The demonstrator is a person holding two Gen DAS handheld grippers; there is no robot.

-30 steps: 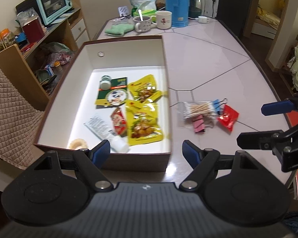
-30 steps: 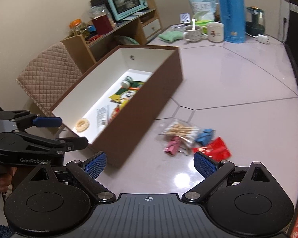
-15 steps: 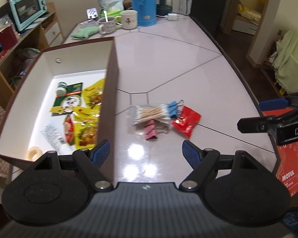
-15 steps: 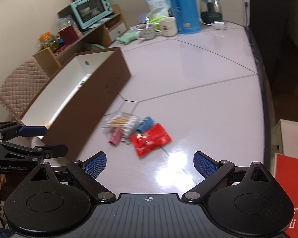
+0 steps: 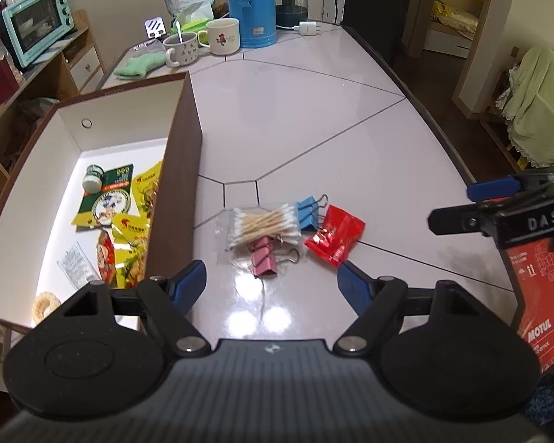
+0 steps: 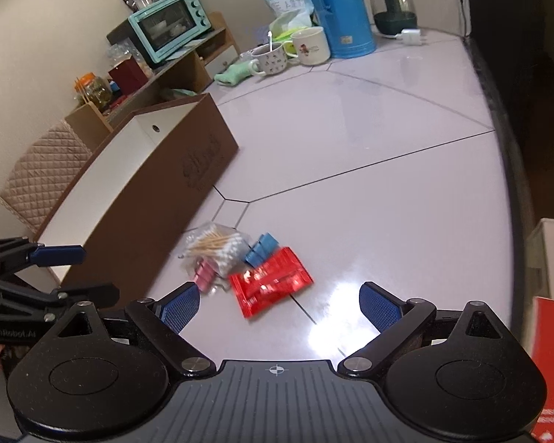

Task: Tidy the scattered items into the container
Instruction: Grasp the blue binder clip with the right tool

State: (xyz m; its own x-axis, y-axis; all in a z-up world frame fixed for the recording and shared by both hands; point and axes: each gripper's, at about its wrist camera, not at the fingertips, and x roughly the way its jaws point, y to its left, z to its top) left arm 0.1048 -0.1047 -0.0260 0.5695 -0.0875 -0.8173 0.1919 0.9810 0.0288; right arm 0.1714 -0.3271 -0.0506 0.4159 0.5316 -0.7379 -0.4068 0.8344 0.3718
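A brown box (image 5: 177, 184) with a white inside stands at the table's left and holds snack packets, a small jar and a tube. Right of it lies a small pile: a bag of cotton swabs (image 5: 262, 225), a blue binder clip (image 5: 308, 212), a pink binder clip (image 5: 266, 262) and a red packet (image 5: 334, 238). My left gripper (image 5: 271, 286) hangs open just short of the pink clip, holding nothing. My right gripper (image 6: 279, 304) is open over the near edge of the red packet (image 6: 269, 282), with nothing between its fingers. The box (image 6: 158, 199) rises at its left.
At the table's far end stand a blue thermos (image 5: 251, 3), two mugs (image 5: 221, 37), a green cloth (image 5: 140, 66) and a kettle. A red carton (image 5: 535, 288) sits off the table's right edge. A shelf with a teal oven (image 6: 166, 26) and a quilted chair (image 6: 44, 173) lie left.
Both grippers have moved right, from beside the box to the pile of loose items, and dropped a little. The pile now sits right in front of both. Both stay open.
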